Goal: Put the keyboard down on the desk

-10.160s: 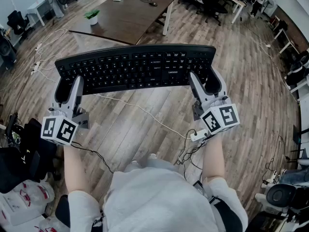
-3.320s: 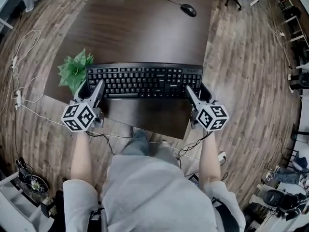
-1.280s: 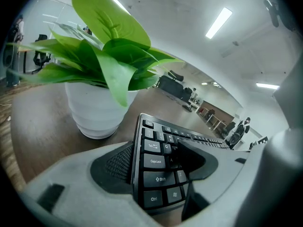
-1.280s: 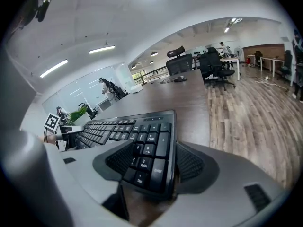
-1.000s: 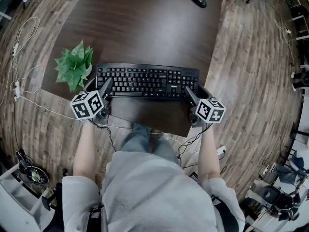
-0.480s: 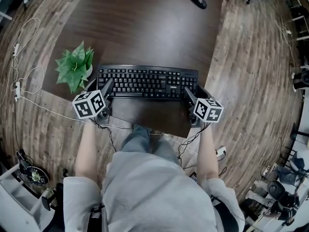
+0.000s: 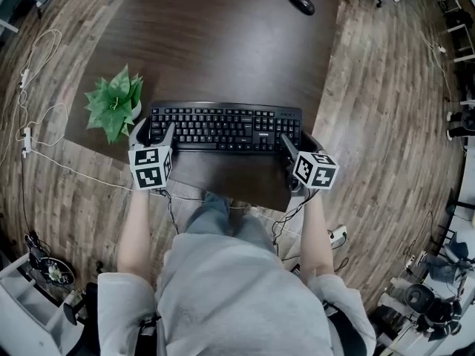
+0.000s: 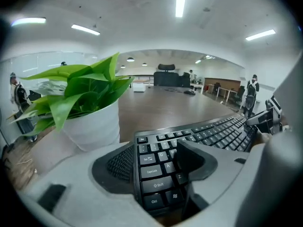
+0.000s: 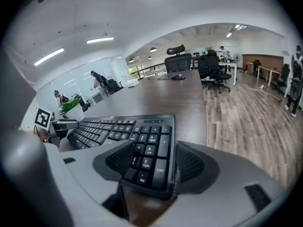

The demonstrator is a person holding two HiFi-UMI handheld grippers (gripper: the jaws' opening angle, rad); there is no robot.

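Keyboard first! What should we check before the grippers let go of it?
1. Black computer keyboard fully resting on the dark brown wooden desk: cannot tell; it lies level over the desk, but contact underneath is not visible.
2. Whole keyboard inside the desk's near edge: ok.
3. Left gripper with its fingers closed on the keyboard's left end: ok.
4. Right gripper with its fingers closed on the right end: ok.
5. Green leafy plant in a white pot apart from the keyboard: ok, but it is close beside the left gripper, so pull back carefully.
6. Black computer mouse out of the way: ok.
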